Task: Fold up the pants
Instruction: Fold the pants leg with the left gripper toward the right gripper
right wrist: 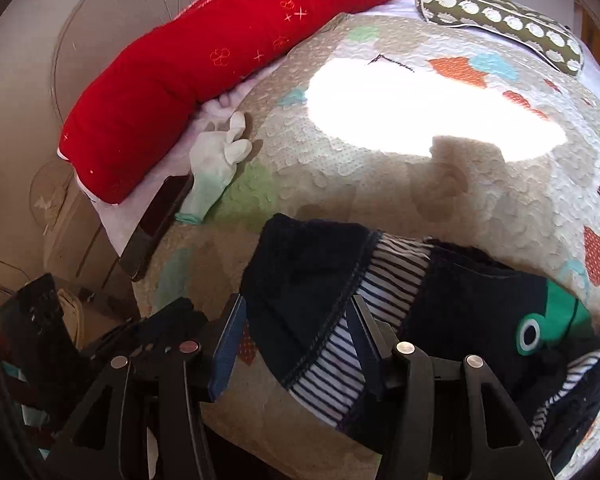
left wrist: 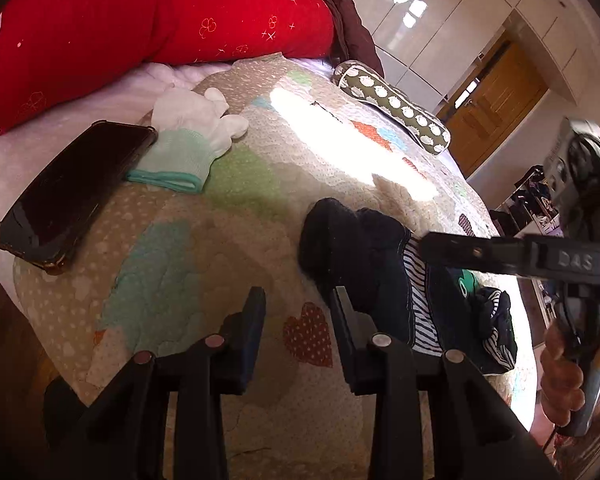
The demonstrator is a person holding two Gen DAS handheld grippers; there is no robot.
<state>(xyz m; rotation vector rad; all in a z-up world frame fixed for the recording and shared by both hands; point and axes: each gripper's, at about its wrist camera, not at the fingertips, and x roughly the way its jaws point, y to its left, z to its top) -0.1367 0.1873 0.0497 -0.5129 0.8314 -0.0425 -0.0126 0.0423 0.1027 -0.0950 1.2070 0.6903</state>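
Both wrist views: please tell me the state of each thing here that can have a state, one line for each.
pants: bunched up, not folded flat, striped lining showing
left gripper: open, holds nothing, over the quilt
right gripper: open, fingers on either side of a pants edge
phone: screen dark, lying flat
glove: lying limp, partly on the phone

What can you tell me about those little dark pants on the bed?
The pants are small, dark navy, soft-looking, with striped lining folded out at the cuff and a green frog-like patch. They lie crumpled on the quilt, not yet folded. The right tongs stand open around the cuff; the left tongs are open beside them.
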